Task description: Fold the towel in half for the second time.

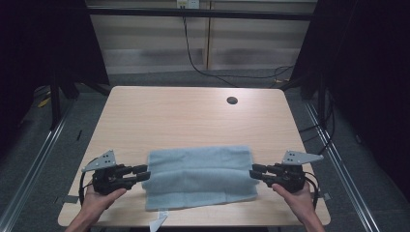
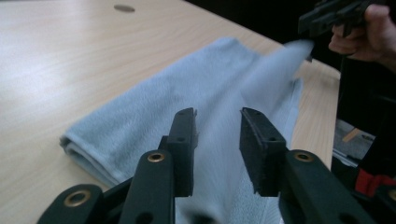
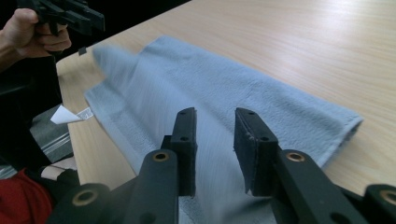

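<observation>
The left hand-held gripper lies at the towel's left edge with its jaws partly apart; in the left gripper view a blurred ridge of towel runs up between the pads, which do not press on it. The right hand-held gripper sits at the towel's right edge, jaws likewise partly apart, with blurred cloth passing between them in the right gripper view and no grip showing. The pale blue towel, folded, lies across the near half of the desk, toward 6 o'clock in the high view, its near edge close to the desk's front rim. A white tag pokes out at about 7 o'clock from the towel, over the desk edge. A dark round hole sits toward 1 o'clock. Whether the towel's end corners are lifted or touch the jaws is hard to make out because of motion blur.
</observation>
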`<state>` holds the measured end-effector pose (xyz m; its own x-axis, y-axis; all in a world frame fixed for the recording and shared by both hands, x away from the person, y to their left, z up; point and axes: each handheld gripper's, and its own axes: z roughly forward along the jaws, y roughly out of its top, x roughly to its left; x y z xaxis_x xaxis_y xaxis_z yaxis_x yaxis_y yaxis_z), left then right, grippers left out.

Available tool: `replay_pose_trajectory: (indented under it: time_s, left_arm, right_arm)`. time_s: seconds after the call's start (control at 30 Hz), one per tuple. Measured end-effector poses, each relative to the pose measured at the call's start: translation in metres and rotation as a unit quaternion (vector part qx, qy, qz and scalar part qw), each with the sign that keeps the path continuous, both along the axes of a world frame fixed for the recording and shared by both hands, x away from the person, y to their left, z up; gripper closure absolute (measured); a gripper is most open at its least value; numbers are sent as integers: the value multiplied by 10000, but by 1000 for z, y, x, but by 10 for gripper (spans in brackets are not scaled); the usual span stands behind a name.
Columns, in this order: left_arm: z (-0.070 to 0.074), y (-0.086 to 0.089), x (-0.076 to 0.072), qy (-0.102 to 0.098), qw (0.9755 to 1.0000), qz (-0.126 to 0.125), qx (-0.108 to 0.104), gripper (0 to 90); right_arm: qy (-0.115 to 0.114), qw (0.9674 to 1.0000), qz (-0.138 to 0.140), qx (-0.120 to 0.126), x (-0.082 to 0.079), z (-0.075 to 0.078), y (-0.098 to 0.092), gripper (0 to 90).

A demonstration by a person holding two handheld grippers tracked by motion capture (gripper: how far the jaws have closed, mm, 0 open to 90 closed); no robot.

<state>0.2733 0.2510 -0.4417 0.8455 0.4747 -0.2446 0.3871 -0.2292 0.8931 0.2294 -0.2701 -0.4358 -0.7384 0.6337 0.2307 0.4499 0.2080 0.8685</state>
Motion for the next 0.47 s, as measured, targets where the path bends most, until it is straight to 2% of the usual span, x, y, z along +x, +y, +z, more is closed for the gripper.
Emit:
replay_pose_trajectory:
  time_s: [0.07,0.13,0.17,0.2,0.23,0.27,0.3,0.37,0.47]
  left_arm:
    - [5,1,10,10,9997,238,-30,559]
    - [7,1,22,-9,9990,424,132,524]
    - [5,2,28,41,9979,636,130,502]
    - [3,2,31,112,9974,713,62,452]
    - [1,3,32,120,9971,751,58,417]
    - [-3,4,33,76,9961,864,131,404]
    - [-7,5,33,84,9954,928,213,386]
    - [-17,9,32,265,9943,1001,259,333]
    - [-28,11,27,327,9927,1064,465,312]
  right_arm:
    - [-58,9999,-143,48,3,3,-3,643]
    - [-124,9996,-254,52,7,4,-4,624]
    - [-155,9993,-339,18,9,3,-4,592]
    - [-146,9985,-518,-30,12,0,-4,568]
    - [-120,9977,-659,-39,13,-2,-5,544]
    - [-111,9974,-708,-64,15,-4,-6,514]
    - [-117,9960,-876,-159,16,-7,-7,500]
    - [-91,9950,-986,-114,16,-11,-11,493]
    - [-72,9936,-1122,-109,13,-15,-17,455]
